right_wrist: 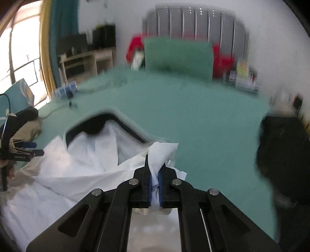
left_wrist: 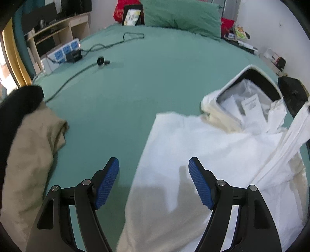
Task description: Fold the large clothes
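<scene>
A large white hooded garment [left_wrist: 203, 147] lies spread on the green bed [left_wrist: 135, 81], its dark-lined hood [left_wrist: 250, 91] toward the pillows. My left gripper [left_wrist: 154, 180] is open and empty, hovering over the garment's left edge. My right gripper [right_wrist: 154, 180] is shut on a bunched white sleeve [right_wrist: 162, 153] of the garment [right_wrist: 58, 174] and holds it lifted; the sleeve also shows as a taut white strip in the left wrist view [left_wrist: 286, 143]. The left gripper [right_wrist: 29, 149] shows at the left edge of the right wrist view.
A beige and black garment [left_wrist: 29, 145] lies at the bed's left. A power strip [left_wrist: 65, 50], charger and cables [left_wrist: 100, 61] lie at the far left. A green pillow [left_wrist: 182, 15] stands at the head. A black item [right_wrist: 284, 159] sits on the right.
</scene>
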